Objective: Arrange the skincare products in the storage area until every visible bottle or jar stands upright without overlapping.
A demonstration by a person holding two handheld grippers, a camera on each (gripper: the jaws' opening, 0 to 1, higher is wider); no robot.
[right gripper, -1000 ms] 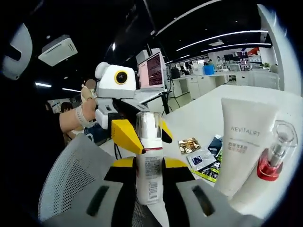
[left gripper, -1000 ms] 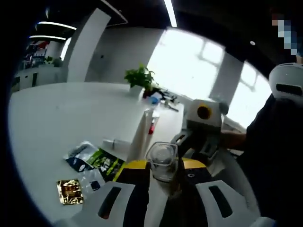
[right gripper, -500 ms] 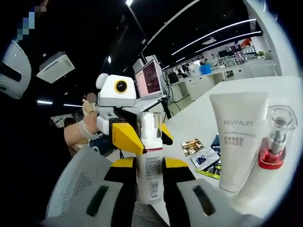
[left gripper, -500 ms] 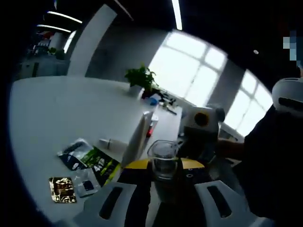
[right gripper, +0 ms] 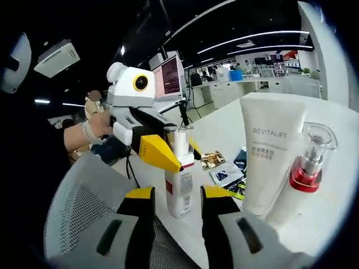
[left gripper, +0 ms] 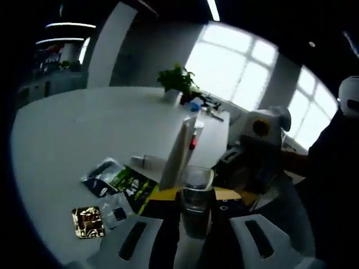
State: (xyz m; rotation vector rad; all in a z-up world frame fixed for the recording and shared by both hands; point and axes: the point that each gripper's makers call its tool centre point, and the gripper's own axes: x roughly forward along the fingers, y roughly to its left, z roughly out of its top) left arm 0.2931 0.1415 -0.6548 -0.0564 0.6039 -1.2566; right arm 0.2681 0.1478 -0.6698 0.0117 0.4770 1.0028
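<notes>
Right gripper view: pump bottle [right gripper: 179,171] upright (cap up), left gripper [right gripper: 162,154] fingers clamped on it, right fingers apart.

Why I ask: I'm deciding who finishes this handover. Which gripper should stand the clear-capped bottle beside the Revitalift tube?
Left, probably. The left gripper has its yellow jaws closed against the clear-capped bottle. The right gripper has its jaws apart, with gaps on both sides of the bottle. The Revitalift tube stands close by.

left gripper [left gripper: 193,224] — clamped on bottle [left gripper: 196,199] | right gripper [right gripper: 176,216] — jaws apart
</notes>
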